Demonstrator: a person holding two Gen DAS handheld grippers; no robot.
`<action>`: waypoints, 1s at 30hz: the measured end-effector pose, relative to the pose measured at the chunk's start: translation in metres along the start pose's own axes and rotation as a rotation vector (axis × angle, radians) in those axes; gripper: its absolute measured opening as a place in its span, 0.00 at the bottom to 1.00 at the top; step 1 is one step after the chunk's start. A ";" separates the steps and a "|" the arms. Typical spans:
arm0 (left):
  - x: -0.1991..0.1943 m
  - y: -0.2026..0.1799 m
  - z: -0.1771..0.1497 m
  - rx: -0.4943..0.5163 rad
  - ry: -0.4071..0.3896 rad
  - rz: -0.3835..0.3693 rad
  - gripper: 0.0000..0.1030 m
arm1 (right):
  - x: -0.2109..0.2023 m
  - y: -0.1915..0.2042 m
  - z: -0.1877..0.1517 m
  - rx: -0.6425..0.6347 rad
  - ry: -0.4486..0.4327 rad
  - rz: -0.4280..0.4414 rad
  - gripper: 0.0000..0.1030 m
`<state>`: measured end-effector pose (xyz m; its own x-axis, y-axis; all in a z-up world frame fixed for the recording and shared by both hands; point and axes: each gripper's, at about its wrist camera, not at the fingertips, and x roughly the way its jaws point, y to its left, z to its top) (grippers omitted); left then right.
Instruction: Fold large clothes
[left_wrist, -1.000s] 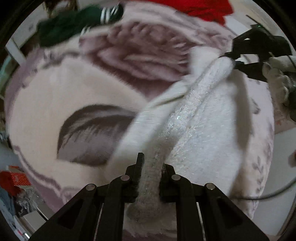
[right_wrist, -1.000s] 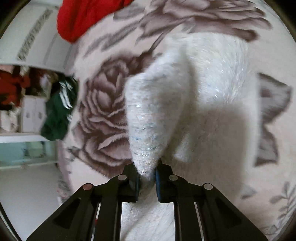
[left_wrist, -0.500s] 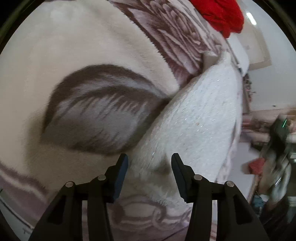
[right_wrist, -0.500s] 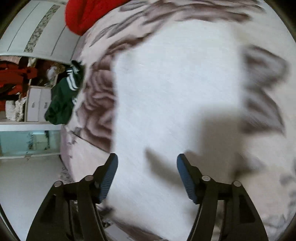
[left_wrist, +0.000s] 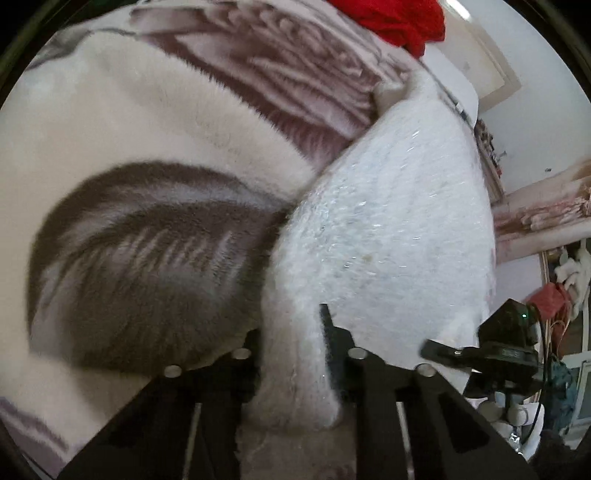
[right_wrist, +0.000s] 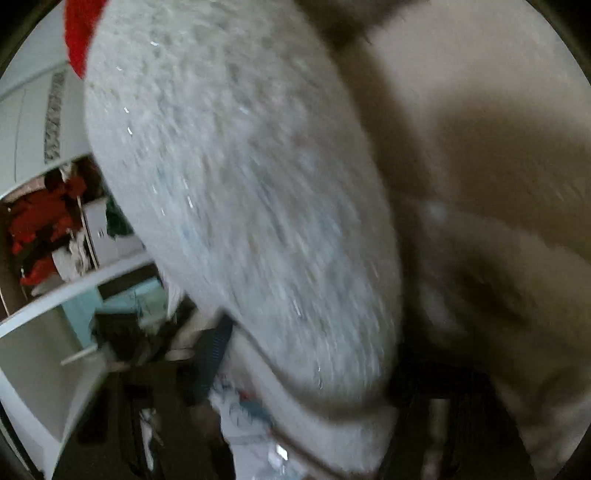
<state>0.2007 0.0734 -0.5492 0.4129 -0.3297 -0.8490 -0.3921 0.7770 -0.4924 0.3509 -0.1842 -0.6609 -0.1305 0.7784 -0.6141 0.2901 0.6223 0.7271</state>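
Note:
A white fuzzy sweater with glinting threads lies on a plush blanket with a brown floral print. My left gripper is shut on the sweater's near edge, with fabric bunched between the jaws. My right gripper shows at the sweater's right edge in the left wrist view. In the blurred right wrist view the sweater fills the frame and covers my right gripper; its blue-padded left finger and dark right finger flank the fabric widely apart.
A red garment lies at the far end of the blanket. Shelves with red clothes stand at the left of the right wrist view. Room clutter and cables sit beyond the bed's right side.
One second ago both grippers held the sweater; half a second ago both were open above it. Now my left gripper has shut on the near edge and the right has dropped close to the fabric.

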 end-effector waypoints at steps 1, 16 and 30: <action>-0.011 -0.004 -0.005 -0.009 -0.021 -0.008 0.12 | -0.004 0.003 -0.004 0.011 -0.019 -0.003 0.19; -0.048 -0.019 -0.134 -0.102 0.289 0.043 0.21 | -0.109 -0.077 -0.129 0.076 0.186 -0.210 0.27; -0.031 -0.087 0.032 0.133 0.049 0.090 0.75 | -0.221 0.014 0.005 -0.158 -0.131 -0.325 0.54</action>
<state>0.2479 0.0331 -0.4741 0.3392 -0.2790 -0.8984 -0.3116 0.8678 -0.3872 0.3888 -0.3477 -0.5168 -0.0665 0.5273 -0.8471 0.1026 0.8480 0.5199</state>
